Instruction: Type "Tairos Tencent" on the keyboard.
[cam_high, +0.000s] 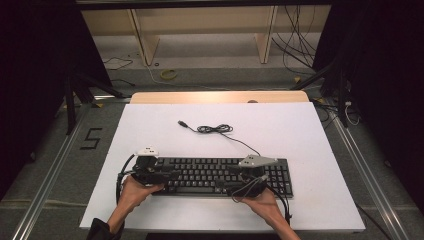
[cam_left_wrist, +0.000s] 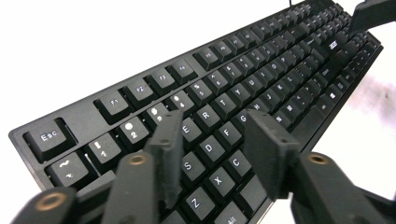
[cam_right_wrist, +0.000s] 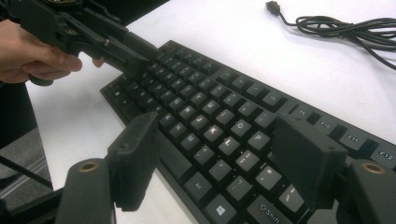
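Black keyboard (cam_high: 220, 176) lies flat on white table (cam_high: 150, 125), cable (cam_high: 220, 131) loose

A white table top (cam_high: 150, 125) carries everything here, with a strip of pale wood (cam_high: 215, 96) showing along its far edge. A black keyboard (cam_high: 210, 175) lies flat on it, near the front edge, its long side running parallel to that edge. Beyond the keyboard, toward the wooden strip, its black cable (cam_high: 215, 129) rests on the white surface in a loose coil, the plug (cam_high: 183, 123) lying just left of the coil, and runs back to the keyboard's far right side.
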